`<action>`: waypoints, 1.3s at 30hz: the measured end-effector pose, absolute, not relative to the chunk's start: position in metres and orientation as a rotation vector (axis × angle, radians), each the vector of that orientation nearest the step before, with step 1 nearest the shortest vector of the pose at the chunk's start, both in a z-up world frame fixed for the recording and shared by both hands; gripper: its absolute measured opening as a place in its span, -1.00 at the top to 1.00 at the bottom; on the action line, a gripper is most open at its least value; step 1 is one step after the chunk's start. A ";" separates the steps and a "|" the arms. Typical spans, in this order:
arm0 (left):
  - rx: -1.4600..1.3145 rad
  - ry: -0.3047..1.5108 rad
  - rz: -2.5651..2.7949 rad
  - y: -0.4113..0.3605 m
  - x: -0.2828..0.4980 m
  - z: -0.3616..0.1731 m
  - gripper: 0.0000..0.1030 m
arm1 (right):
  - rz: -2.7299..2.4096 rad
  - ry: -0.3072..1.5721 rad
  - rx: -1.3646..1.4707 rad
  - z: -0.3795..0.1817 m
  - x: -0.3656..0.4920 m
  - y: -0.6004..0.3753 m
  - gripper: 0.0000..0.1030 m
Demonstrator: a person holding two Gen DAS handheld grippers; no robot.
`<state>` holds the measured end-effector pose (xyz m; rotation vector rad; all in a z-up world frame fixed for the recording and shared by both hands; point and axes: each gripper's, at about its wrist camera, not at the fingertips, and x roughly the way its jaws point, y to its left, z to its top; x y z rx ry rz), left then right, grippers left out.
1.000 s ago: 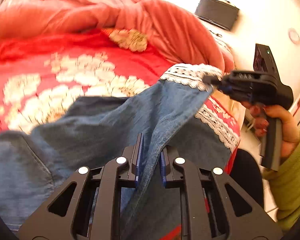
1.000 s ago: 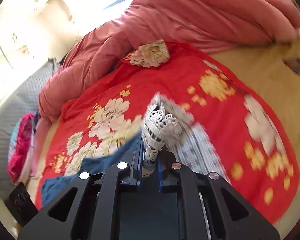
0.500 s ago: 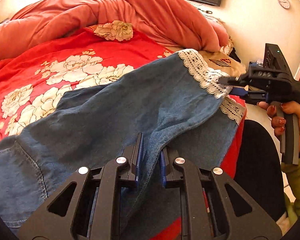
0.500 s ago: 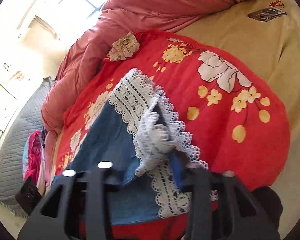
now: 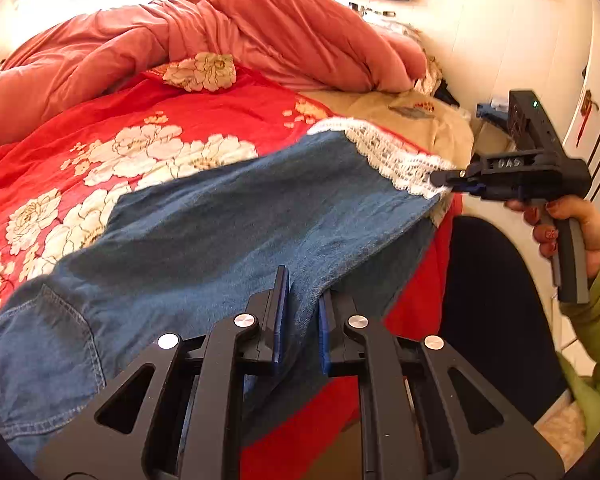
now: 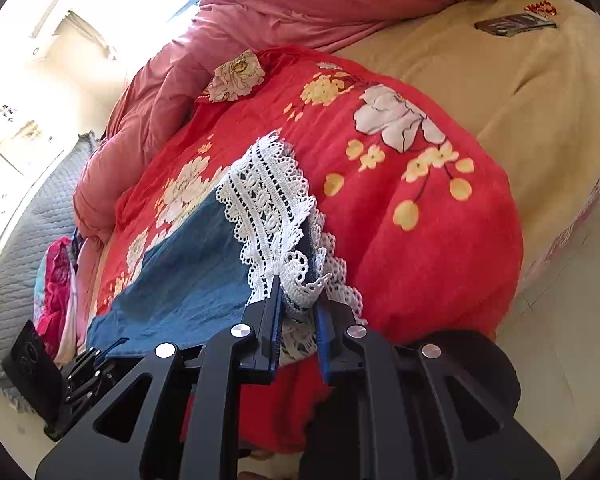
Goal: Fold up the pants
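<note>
Blue denim pants [image 5: 228, 232] with white lace hems [image 5: 392, 156] lie across the red flowered blanket [image 5: 100, 128] on the bed. My left gripper [image 5: 303, 300] is shut on a fold of denim along the leg's near edge. My right gripper [image 6: 298, 304] is shut on the bunched lace hem [image 6: 268, 200] at the bed's edge. It also shows in the left wrist view [image 5: 444, 179], pinching the hem corner at the right. The denim [image 6: 188, 264] stretches between both grippers. The left gripper [image 6: 88, 364] shows at lower left in the right wrist view.
A pink duvet [image 5: 260, 40] is heaped at the back of the bed. A beige sheet [image 6: 520, 92] with a small dark object [image 6: 512, 23] covers the right side. A grey quilt [image 6: 16, 264] and clothes [image 6: 58, 292] lie far left. A black stool [image 5: 496, 312] stands by the bed.
Both grippers have pulled the pant leg out flatter over the blanket. The right gripper has moved lower and toward the bed's edge with the lace hem; the leg now lies stretched.
</note>
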<state>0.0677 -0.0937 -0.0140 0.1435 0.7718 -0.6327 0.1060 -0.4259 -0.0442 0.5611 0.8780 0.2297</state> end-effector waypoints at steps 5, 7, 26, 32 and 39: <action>0.170 0.819 -0.619 -0.097 0.066 -0.029 0.86 | 0.236 0.891 0.557 -0.051 0.103 -0.430 0.70; 0.178 0.824 -0.619 -0.099 0.065 -0.031 0.86 | 0.225 0.879 0.538 -0.046 0.101 -0.431 0.52; 0.303 0.828 -0.656 -0.107 0.037 -0.042 0.85 | 0.331 0.955 0.243 -0.054 0.108 -0.367 0.19; 0.278 0.852 -0.692 -0.105 0.040 -0.045 0.65 | 0.330 0.952 0.241 -0.059 0.109 -0.367 0.18; 0.151 0.848 -0.824 -0.089 0.040 -0.025 0.43 | 0.377 0.870 0.251 -0.029 0.099 -0.370 0.07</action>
